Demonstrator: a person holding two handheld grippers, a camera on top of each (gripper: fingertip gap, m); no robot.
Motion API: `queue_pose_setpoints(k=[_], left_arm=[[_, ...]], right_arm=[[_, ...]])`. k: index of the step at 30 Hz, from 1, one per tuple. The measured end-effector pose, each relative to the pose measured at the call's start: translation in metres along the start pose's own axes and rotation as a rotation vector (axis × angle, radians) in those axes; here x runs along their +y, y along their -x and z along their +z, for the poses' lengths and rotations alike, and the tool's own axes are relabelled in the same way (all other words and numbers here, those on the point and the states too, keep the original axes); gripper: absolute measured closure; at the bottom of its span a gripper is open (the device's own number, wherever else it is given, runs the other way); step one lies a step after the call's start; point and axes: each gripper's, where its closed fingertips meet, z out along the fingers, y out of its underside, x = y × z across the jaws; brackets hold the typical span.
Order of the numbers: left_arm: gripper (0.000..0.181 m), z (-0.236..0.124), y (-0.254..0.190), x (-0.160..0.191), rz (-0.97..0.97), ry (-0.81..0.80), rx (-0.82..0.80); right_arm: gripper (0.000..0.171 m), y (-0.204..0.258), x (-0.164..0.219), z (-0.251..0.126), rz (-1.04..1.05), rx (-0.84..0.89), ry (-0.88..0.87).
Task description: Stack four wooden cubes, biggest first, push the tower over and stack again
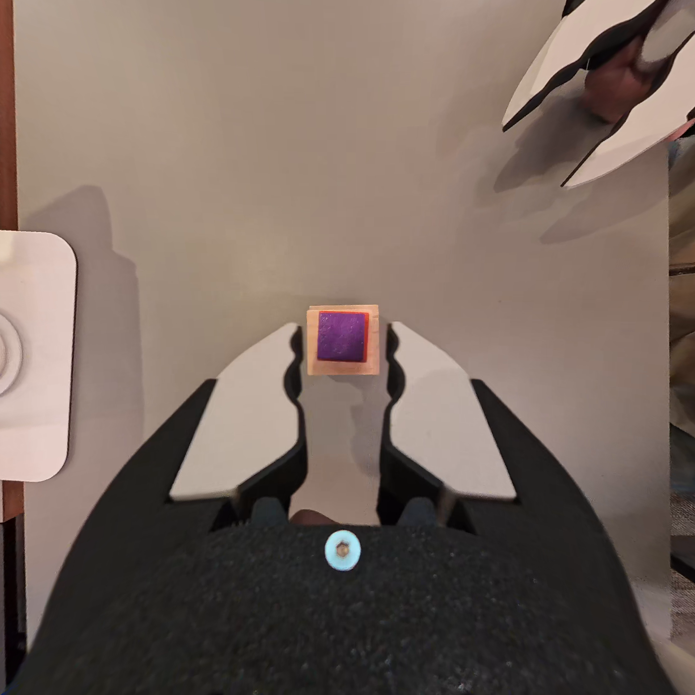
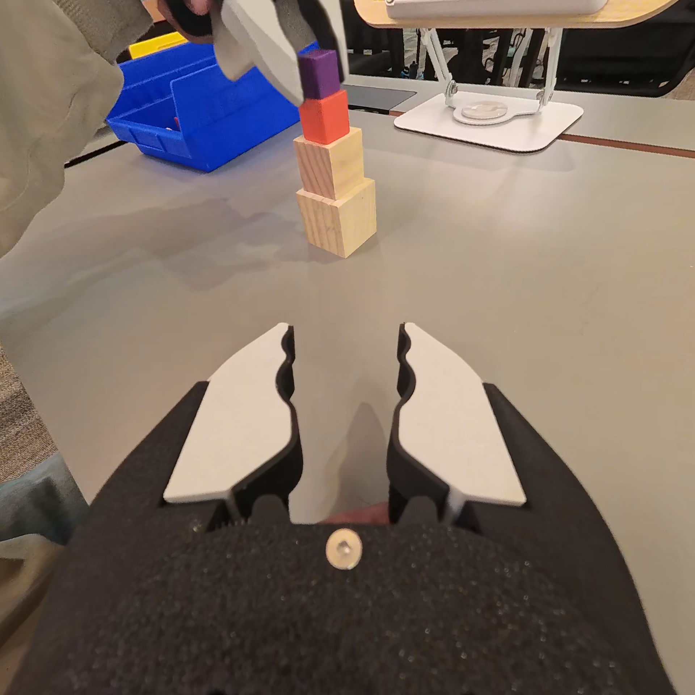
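Note:
A tower of four cubes stands on the grey table: a large wooden cube at the bottom, a smaller wooden cube, a red cube, and a purple cube on top. My left gripper looks straight down on the purple cube. It is open, with a finger on each side of the cube and a gap showing on both sides. It also shows in the right wrist view. My right gripper is open and empty, low over the table in front of the tower.
A blue bin stands behind and left of the tower, with a yellow one behind it. A white stand base sits at the back right and also shows in the left wrist view. A person's sleeve is at the left.

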Motion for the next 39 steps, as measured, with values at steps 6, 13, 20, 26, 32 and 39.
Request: queue_pose_setpoints(k=[6,13,20,26,32,39], left_arm=[[0.109,-0.015,-0.001,-0.002,-0.057,-0.072,-0.104],[0.109,-0.081,-0.042,0.024,-0.424,-0.537,-0.607],[0.115,-0.069,-0.111,0.128,-0.935,-0.588,-1.090],[0.114,-0.056,-0.116,0.135,-0.963,-0.586,-1.082],[0.118,-0.051,-0.115,0.136,-0.910,-0.534,-1.056],[0.120,-0.049,-0.115,0.133,-0.920,-0.527,-1.027]], right_arm=[[0.119,0.000,0.001,0.000,-0.004,0.002,0.004],[0.118,0.003,0.001,0.007,-0.001,-0.020,0.065],[0.119,0.004,-0.017,0.025,-0.093,0.068,0.180],[0.122,0.003,-0.021,0.035,-0.063,0.175,0.182],[0.124,0.006,-0.017,0.035,-0.045,0.197,0.182],[0.124,0.005,-0.015,0.036,-0.037,0.186,0.180]])
